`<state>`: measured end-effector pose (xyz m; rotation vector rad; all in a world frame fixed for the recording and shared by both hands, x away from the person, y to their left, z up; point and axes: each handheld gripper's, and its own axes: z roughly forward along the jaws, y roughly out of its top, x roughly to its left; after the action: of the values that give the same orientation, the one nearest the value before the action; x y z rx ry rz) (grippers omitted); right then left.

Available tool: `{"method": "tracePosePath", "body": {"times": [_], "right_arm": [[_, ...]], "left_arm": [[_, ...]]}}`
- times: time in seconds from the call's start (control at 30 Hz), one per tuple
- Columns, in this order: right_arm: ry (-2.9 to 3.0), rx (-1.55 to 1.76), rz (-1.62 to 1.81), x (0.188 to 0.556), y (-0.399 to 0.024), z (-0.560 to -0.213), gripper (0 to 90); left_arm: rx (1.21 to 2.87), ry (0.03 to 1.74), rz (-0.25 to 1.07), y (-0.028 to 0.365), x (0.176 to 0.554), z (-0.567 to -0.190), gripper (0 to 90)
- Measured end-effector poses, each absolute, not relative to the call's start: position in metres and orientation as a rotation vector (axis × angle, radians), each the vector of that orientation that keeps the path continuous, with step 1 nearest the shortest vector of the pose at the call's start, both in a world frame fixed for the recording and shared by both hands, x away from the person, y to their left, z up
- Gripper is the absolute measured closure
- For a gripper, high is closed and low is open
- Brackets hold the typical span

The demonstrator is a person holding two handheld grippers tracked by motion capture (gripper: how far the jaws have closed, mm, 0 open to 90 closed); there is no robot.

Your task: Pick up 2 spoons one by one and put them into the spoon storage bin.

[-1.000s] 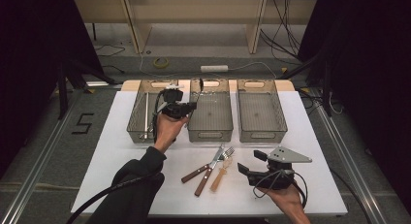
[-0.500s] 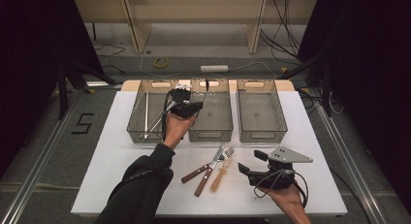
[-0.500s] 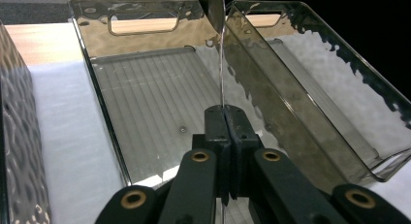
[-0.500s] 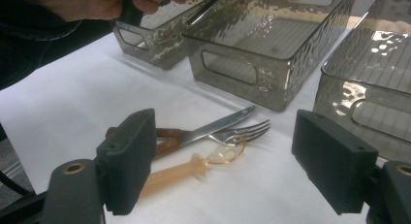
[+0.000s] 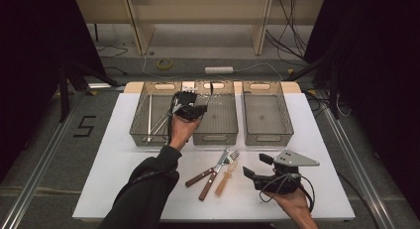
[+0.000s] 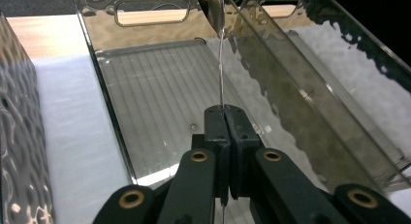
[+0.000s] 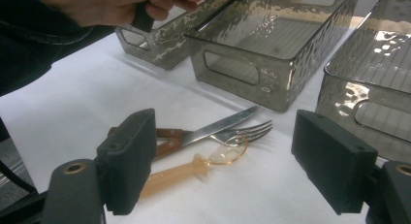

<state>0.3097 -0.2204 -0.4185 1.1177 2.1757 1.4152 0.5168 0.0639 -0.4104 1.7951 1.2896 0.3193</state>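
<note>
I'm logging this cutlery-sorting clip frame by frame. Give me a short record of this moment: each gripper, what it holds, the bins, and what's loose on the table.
left gripper: shut on a thin metal utensil, bowl end up, probably a spoon, over the middle bin
right gripper: open, holding nothing, near the loose cutlery
left bin: holds long metal pieces
right bin: looks empty
on the table: knife, fork, amber plastic spoon

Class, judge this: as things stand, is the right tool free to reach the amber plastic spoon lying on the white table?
Probably yes. The right tool stands open with nothing between its jaws, and the amber plastic spoon lies right ahead on the white table, with the wooden-handled knife and fork just beyond it.
</note>
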Motion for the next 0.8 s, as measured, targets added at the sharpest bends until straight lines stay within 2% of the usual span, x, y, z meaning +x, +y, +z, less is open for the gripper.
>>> {"method": "tracePosePath", "body": {"times": [0.17,0.4,0.8], "right_arm": [[2.182,1.111,1.417,0.310,-0.220,-0.419,25.4],[2.182,1.112,1.413,0.310,-0.219,-0.419,25.4],[2.161,1.124,1.407,0.310,-0.222,-0.418,25.4]], "left_arm": [[1.794,1.301,0.307,0.067,0.518,-0.418,87.3],[1.790,1.259,0.273,0.065,0.513,-0.410,55.5],[1.828,1.181,0.197,0.077,0.474,-0.388,34.6]]}}
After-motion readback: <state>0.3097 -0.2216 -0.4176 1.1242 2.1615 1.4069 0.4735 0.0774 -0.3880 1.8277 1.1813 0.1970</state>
